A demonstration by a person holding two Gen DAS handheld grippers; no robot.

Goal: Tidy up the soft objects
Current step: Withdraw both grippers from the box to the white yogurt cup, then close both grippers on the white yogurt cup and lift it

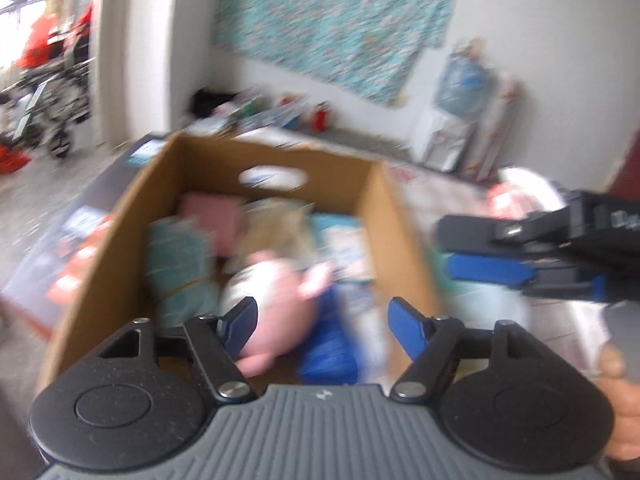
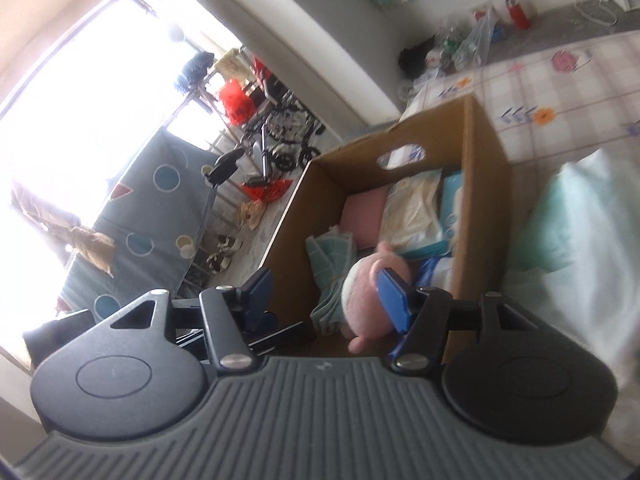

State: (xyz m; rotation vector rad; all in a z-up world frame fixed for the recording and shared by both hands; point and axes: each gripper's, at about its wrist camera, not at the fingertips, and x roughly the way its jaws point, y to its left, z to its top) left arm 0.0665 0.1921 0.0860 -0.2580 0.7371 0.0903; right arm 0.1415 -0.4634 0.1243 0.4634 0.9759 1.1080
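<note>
An open cardboard box (image 1: 132, 216) (image 2: 486, 184) holds soft things: a pink and white plush toy (image 1: 276, 296) (image 2: 370, 292), a rolled teal cloth (image 1: 180, 268) (image 2: 332, 264), a pink pad (image 1: 208, 216) (image 2: 364, 216), a beige pack (image 2: 412, 216) and blue packs (image 1: 328, 344). My left gripper (image 1: 326, 326) is open and empty above the box's near edge. My right gripper (image 2: 326, 300) is open and empty; in the left wrist view it (image 1: 464, 252) reaches in from the right beside the box. A pale mint cushion (image 2: 560, 224) lies right of the box.
The box stands on a bed with a flowered plaid sheet (image 2: 560, 80). A grey box with orange labels (image 1: 72, 240) lies to its left. Bottles and bags (image 1: 280, 112) line the far wall under a teal patterned cloth (image 1: 340, 20). A wheelchair (image 2: 280, 136) stands near the window.
</note>
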